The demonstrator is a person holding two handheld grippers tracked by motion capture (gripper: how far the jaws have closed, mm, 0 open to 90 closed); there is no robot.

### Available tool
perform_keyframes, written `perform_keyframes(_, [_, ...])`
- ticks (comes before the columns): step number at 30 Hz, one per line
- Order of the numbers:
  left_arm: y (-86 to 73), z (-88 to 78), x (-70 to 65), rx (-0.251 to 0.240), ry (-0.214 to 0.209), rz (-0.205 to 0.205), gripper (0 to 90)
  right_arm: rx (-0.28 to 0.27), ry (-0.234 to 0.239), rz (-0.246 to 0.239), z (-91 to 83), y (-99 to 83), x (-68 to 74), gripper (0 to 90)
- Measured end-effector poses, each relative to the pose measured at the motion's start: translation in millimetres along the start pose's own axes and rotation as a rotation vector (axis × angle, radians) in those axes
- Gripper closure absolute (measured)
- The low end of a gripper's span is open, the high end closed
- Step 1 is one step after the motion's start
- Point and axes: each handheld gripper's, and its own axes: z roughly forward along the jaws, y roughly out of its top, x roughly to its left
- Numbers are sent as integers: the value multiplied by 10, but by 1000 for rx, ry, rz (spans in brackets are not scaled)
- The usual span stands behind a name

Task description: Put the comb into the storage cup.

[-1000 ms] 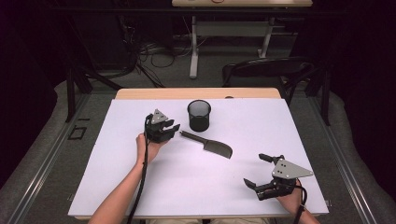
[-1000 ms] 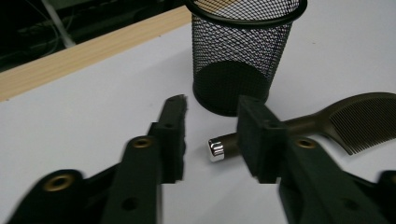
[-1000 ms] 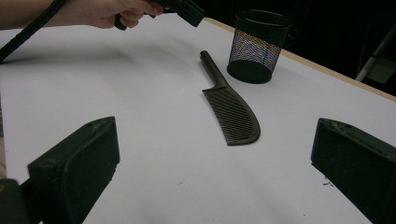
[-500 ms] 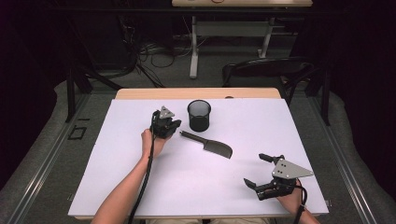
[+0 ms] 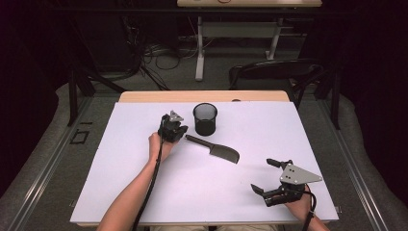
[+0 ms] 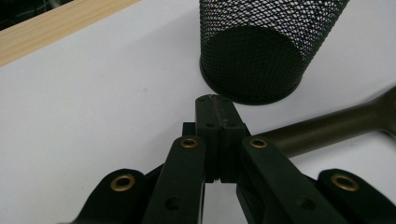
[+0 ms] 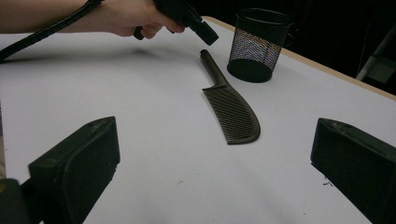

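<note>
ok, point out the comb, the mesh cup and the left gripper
comb (image 5: 224, 153), high view, on the toothed blade.
mesh cup (image 5: 205, 121), high view, on the side wall.
left gripper (image 6: 218, 122), left gripper view, at the shut tips.

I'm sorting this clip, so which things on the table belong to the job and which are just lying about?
In the job: comb, mesh cup, left gripper, shut with nothing between its jaws, beside the comb's handle.
Lying about: right gripper, open and idle; chair behind the table.
</note>
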Motion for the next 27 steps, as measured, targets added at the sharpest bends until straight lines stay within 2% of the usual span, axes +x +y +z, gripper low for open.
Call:
perform_keyframes(3, [7, 11, 6, -2, -7, -9, 900, 3, 0, -2, 3, -1, -3, 10])
perform_keyframes(9, [50, 41, -31, 6, -22, 3, 900, 4, 0, -4, 5, -2, -5, 10])
perform_keyframes(17, [61, 90, -58, 59, -39, 17, 900, 6, 1, 4, 1, -4, -3, 11])
perform_keyframes(27, [68, 100, -78, 96, -41, 34, 900, 9, 4, 2, 13, -3, 7, 12])
